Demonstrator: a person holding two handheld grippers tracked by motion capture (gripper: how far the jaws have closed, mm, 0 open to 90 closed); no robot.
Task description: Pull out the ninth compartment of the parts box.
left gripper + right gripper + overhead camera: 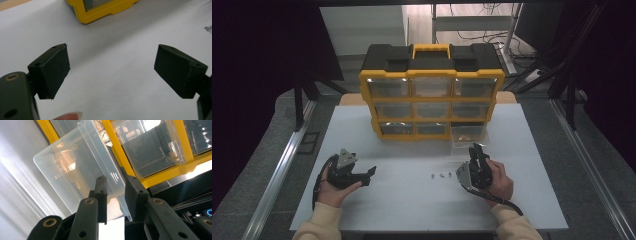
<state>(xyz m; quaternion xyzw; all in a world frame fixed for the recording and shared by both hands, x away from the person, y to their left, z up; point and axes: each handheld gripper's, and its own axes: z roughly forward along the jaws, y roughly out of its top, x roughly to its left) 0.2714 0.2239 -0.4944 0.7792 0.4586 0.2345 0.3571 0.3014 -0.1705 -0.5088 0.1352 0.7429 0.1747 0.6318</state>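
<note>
The desk (pixel 422 200) was a plain white sheet on a wooden top, with grey floor on both sides and dark curtains closing in the left and right of the room. Behind it stood a pale wall, a metal frame and loose cables. At the far middle of the desk sat a yellow and black organizer (pixel 432 90) with a yellow handle and three rows of clear drawers.

From the high view, the bottom right drawer (pixel 468 134) was pulled partly out of its slot toward the person. The right tool (pixel 476 150) pointed at it, held in the right hand (pixel 497 180). A few small screws (pixel 440 176) lay on the desk between the two hands, just left of the right tool. The left tool (pixel 368 175) rested low on the desk at the left, well apart from the organizer, in the left hand (pixel 332 187).

The right gripper view showed what the high view could not: the jaws straddled the drawer's (pixel 75 167) clear front wall, one on each side, closed to a narrow gap on it (whether the pads truly pressed the plastic I could not tell).

The left gripper view showed the left tool (pixel 112 67) wide open with bare white desk between its jaws, a corner of the organizer (pixel 100 10) ahead, and a screw (pixel 208 28) at the right edge.
</note>
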